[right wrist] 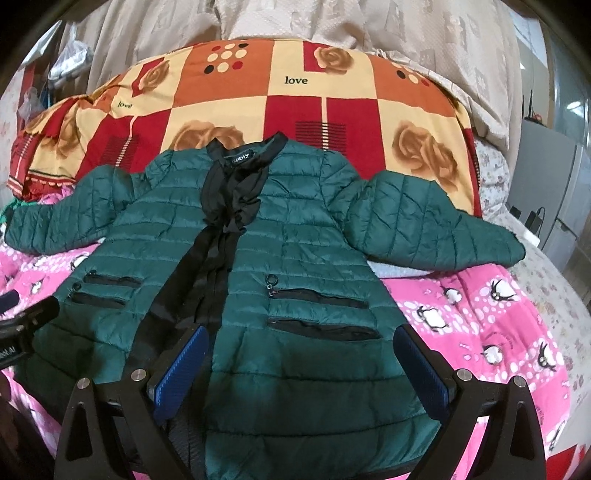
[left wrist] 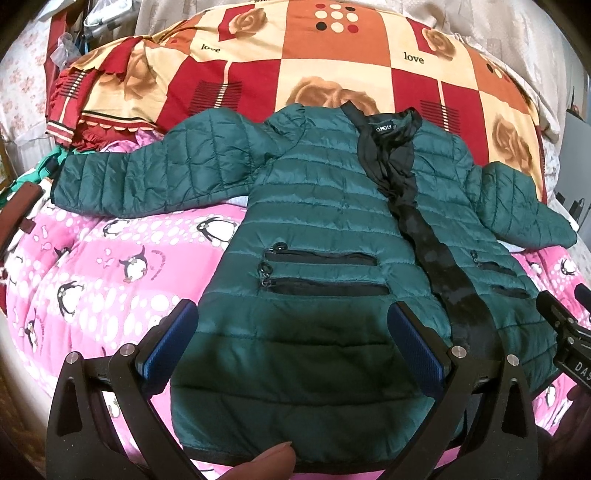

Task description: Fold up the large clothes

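Note:
A dark green quilted puffer jacket [left wrist: 314, 221] [right wrist: 295, 236] lies face up on the bed, sleeves spread to both sides, collar away from me, its black front placket running down the middle. My left gripper [left wrist: 291, 325] hovers open over the jacket's lower left panel near the hem, blue pads wide apart. My right gripper [right wrist: 303, 350] is open over the lower right panel, just below the zip pockets [right wrist: 317, 314]. Neither holds any cloth. Each gripper's black body shows at the edge of the other view.
The jacket rests on a pink penguin-print blanket [left wrist: 110, 266] [right wrist: 480, 314]. Behind it lies a red, orange and cream rose-patterned quilt [left wrist: 314, 55] [right wrist: 295, 103]. Beige curtains [right wrist: 332, 22] hang at the back. A fingertip [left wrist: 266, 461] shows at the bottom edge.

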A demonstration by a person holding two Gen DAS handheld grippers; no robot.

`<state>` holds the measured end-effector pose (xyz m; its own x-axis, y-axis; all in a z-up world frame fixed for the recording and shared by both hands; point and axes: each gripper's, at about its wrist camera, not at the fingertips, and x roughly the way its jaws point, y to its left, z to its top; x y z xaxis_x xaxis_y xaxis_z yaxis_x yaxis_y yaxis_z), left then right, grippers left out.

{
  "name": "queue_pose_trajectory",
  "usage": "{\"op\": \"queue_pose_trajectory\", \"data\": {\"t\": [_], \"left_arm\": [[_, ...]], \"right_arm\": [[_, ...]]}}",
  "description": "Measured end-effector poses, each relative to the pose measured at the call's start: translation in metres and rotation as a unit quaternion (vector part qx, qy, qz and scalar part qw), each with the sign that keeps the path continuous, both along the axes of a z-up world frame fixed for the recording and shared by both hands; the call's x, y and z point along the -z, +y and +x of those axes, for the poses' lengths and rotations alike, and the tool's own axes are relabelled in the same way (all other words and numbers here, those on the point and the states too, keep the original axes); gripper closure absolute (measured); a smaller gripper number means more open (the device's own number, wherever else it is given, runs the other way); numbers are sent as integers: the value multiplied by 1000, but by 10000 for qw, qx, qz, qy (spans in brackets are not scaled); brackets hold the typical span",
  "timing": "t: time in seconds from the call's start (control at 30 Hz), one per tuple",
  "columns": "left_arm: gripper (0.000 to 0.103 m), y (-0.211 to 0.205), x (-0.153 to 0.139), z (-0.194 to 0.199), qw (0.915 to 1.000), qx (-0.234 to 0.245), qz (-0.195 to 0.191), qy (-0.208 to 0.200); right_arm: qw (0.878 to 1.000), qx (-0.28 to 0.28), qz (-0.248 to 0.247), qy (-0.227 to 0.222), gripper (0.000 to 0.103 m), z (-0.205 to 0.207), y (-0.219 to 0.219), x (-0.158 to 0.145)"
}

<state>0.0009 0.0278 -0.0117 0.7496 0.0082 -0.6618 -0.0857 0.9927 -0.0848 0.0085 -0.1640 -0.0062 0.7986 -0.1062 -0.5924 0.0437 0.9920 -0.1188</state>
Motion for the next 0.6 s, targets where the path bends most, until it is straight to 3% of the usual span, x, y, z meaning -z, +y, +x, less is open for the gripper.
{"op": "queue_pose_trajectory", "data": {"t": [0.6], "left_arm": [[0,-2,3,3,10000,51,40,15]], "right_arm": [[9998,-107,-147,-22,4,0,10,-4]]}}
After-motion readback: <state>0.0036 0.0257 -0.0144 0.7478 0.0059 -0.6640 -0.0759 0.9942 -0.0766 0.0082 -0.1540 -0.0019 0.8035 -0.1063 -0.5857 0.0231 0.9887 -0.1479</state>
